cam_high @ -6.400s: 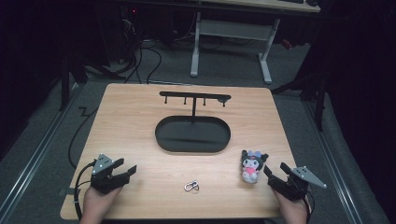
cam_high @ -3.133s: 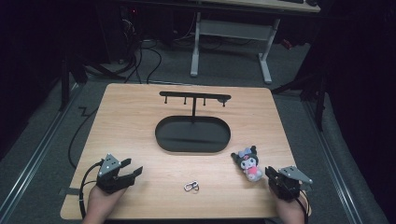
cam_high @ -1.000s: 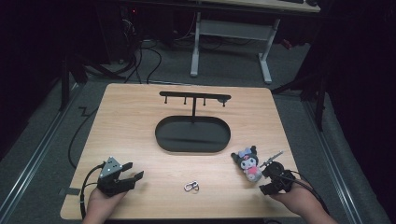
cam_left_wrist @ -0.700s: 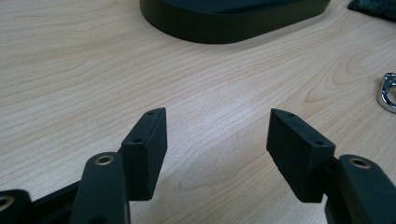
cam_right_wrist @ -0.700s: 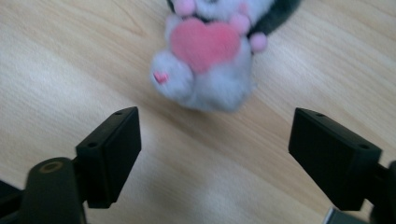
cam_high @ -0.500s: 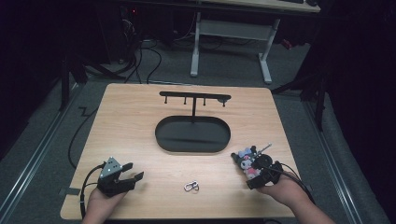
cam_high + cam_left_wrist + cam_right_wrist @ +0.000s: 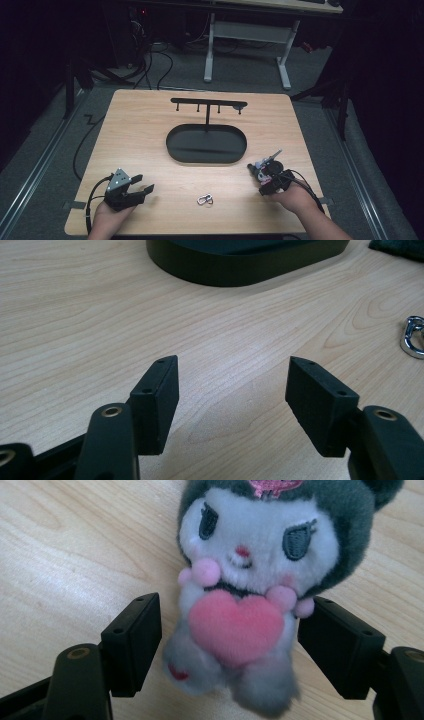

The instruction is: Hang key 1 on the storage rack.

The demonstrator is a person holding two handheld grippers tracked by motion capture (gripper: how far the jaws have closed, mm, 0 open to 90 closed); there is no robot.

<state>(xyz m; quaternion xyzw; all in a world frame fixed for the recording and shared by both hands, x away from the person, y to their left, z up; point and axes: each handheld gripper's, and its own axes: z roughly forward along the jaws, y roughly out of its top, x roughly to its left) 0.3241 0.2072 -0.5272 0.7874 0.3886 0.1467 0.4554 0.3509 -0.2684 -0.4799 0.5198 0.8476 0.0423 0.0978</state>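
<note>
My right fingers (image 7: 231, 645) have just been opening and now straddle, unclamped, the grey-and-white plush doll with pink heart (image 7: 250, 580), at the wooden surface's (image 7: 150, 130) four o'clock, so gripping comes next.

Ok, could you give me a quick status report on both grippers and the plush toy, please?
Right gripper open, jaws just closing slightly, straddling plush toy, pads not pressing. Left gripper open over bare table. Nothing in the way.

Oval stand base (image 7: 206, 145) at the middle of the tabletop (image 7: 140, 125), its hook bar (image 7: 208, 104) behind, metal clasp (image 7: 204, 200) near the front edge, plush toy (image 7: 261, 170) front right between the right tool's (image 7: 265, 176) jaws, left tool (image 7: 142, 187) front left
</note>
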